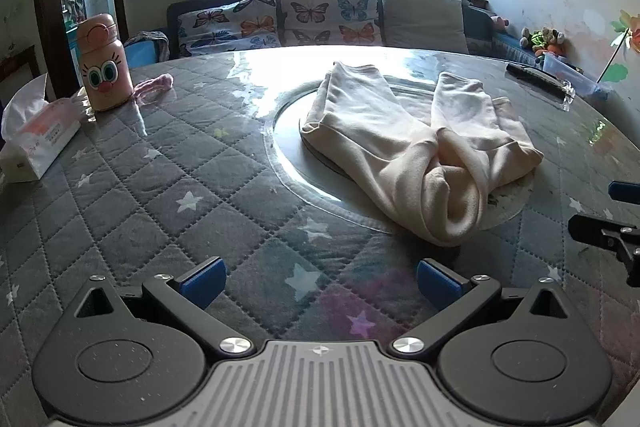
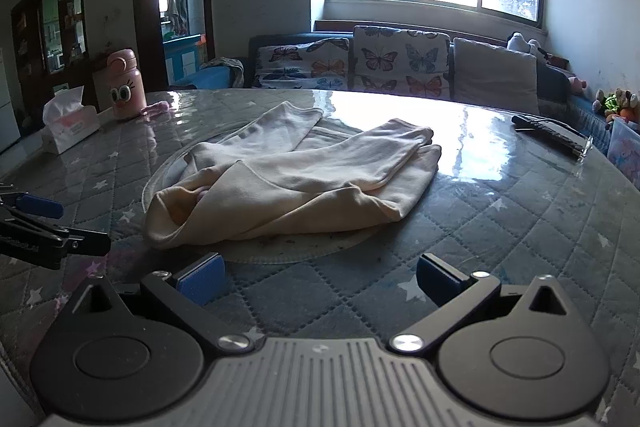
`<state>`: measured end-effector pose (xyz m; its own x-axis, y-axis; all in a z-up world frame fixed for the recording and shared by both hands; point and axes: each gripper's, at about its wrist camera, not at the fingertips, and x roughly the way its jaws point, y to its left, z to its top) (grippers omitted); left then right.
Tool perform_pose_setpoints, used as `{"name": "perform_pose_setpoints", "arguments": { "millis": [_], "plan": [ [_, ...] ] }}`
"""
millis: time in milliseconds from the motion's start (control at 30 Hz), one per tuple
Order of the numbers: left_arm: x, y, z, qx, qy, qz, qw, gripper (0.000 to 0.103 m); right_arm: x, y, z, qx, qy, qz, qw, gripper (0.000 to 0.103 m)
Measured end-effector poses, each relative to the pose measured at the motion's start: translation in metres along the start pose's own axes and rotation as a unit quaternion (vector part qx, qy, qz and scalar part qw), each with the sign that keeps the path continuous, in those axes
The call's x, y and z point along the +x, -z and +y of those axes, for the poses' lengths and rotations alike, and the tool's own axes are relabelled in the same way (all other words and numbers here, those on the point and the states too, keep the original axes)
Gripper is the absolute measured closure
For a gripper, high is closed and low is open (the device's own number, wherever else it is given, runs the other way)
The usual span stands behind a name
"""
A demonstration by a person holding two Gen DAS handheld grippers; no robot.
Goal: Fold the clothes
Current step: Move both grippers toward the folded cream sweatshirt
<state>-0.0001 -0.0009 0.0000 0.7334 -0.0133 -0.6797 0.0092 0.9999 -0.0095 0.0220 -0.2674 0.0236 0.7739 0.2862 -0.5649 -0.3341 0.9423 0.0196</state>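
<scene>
Both claws hang wide and empty over the quilted surface (image 1: 132,211): left claw (image 1: 320,281), right claw (image 2: 320,277). Just beyond, the cream garment (image 2: 288,183) lies rumpled on the round glass plate (image 1: 288,131); folding looks not yet begun, so next comes gripping its near edge. Farther off stand a tissue box (image 1: 36,143), pink bottle (image 1: 105,63) and black remote (image 2: 548,135), all well clear.

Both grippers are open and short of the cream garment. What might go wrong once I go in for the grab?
1. The cream garment lies bunched in overlapping layers, so the right gripper may pinch several at once.
2. It rests on a round glass turntable, which might rotate when pulled.
3. The glossy clear cover over the quilted table looks slick; the cloth may slide instead of folding.
</scene>
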Motion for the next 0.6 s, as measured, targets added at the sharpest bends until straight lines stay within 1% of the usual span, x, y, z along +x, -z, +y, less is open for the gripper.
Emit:
{"name": "perform_pose_setpoints", "arguments": {
  "millis": [333,600],
  "plan": [
    [0.000,0.000,-0.010,-0.001,-0.005,0.001,1.0000,0.000,-0.001,0.005,0.006,0.002,-0.009,0.004,1.000,0.000],
    [0.002,0.002,-0.013,0.014,-0.007,0.012,0.9998,0.000,0.000,0.007,0.010,0.004,-0.016,0.008,1.000,0.000]
  ]
}}
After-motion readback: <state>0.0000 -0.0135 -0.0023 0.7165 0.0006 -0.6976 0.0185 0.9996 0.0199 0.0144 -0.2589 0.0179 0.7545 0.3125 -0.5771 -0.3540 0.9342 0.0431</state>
